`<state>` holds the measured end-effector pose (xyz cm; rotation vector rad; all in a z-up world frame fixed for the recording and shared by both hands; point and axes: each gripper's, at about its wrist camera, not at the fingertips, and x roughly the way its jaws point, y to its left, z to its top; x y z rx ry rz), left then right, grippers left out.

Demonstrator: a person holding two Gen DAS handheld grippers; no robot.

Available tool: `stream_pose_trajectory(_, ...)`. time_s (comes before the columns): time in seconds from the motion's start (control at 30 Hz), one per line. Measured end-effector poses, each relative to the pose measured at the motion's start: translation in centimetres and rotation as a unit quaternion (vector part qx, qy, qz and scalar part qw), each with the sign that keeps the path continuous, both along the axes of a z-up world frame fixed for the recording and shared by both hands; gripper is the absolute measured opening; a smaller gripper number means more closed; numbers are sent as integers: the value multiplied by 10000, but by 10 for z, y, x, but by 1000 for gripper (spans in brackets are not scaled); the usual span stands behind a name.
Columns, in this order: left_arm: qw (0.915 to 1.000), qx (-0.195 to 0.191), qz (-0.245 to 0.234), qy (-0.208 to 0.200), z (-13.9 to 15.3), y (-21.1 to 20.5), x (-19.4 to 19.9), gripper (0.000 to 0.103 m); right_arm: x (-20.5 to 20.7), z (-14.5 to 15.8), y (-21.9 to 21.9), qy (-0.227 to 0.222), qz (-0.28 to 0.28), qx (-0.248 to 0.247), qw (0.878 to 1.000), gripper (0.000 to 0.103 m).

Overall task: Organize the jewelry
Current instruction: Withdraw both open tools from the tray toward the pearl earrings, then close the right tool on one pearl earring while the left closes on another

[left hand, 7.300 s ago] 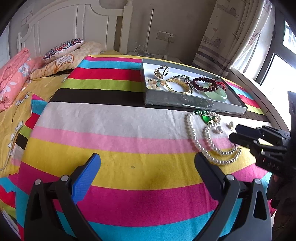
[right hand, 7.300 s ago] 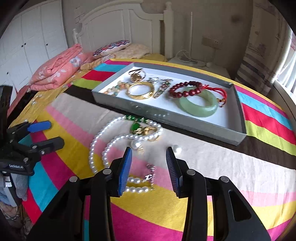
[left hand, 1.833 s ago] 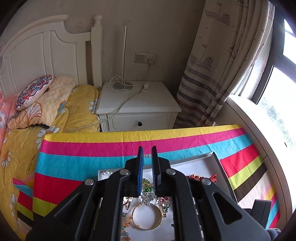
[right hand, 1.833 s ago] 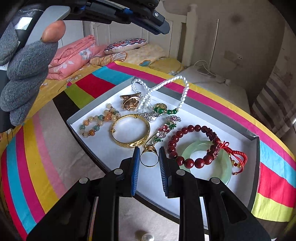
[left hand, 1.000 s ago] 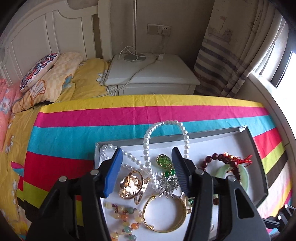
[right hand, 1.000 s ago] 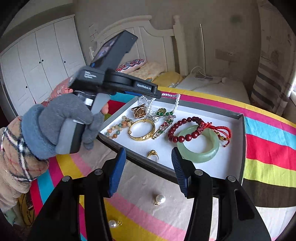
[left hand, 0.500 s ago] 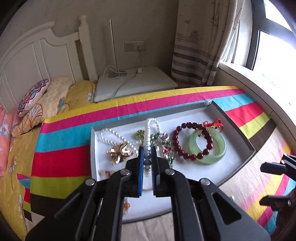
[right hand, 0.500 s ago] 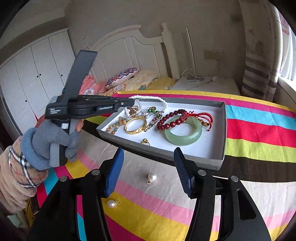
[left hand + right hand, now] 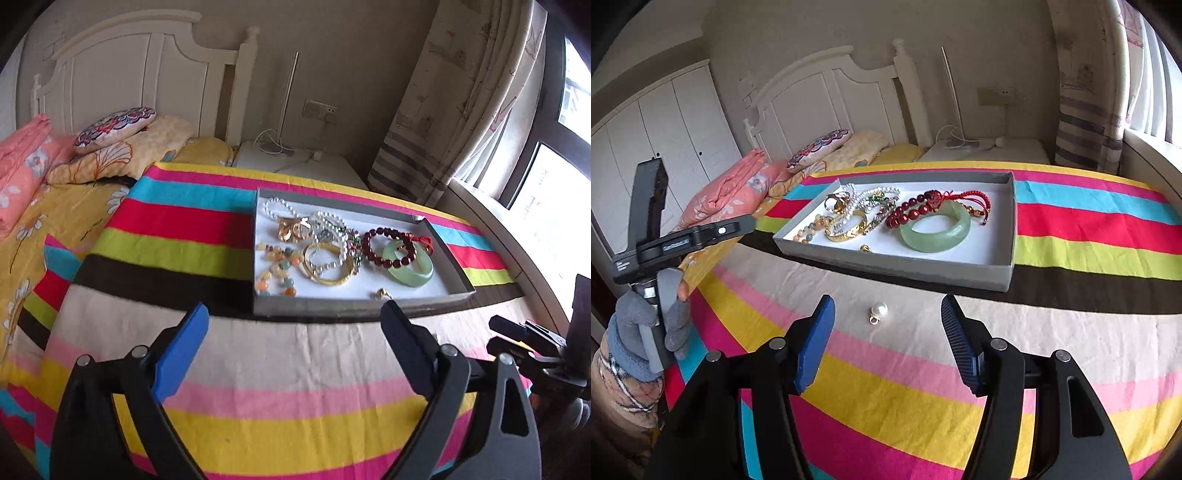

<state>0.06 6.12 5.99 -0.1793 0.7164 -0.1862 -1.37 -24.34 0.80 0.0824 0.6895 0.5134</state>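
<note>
A grey tray (image 9: 351, 306) (image 9: 897, 267) sits on the striped cloth. In it lie a pearl necklace (image 9: 327, 225), a gold bangle (image 9: 327, 277), a jade bangle (image 9: 408, 267) (image 9: 934, 225), a red bead bracelet (image 9: 384, 247) and a small gold ring (image 9: 382, 293). My left gripper (image 9: 293, 321) hangs in front of the tray; its jaws are opening wide with nothing between them. A loose pearl earring (image 9: 879, 311) lies on the cloth just beyond my right gripper (image 9: 887, 301). That gripper's jaws are opening, and its pads are clear of the earring.
A gloved hand (image 9: 646, 325) holds the left gripper at the left of the right wrist view. Pillows (image 9: 114, 127) and a headboard stand behind the tray, a white nightstand (image 9: 295, 164) and a curtain (image 9: 443, 122) at the back right.
The left gripper has let the pearl necklace down into the tray, drawn back toward the near side, shut briefly and then opened wide. The right gripper has widened a little and come closer to the earring.
</note>
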Motion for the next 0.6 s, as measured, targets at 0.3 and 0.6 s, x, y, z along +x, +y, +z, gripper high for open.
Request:
stream_pose_trajectory(0.3, 9991, -5, -336, 274, -35, -19, -54, 100, -3, -17, 27, 148, 130, -944, 9953, 59)
stream_pose_trajectory(0.6, 9980, -173, -472, 394, -42, -22, -48, 100, 25, -25, 59, 324, 87, -1268, 9914, 48)
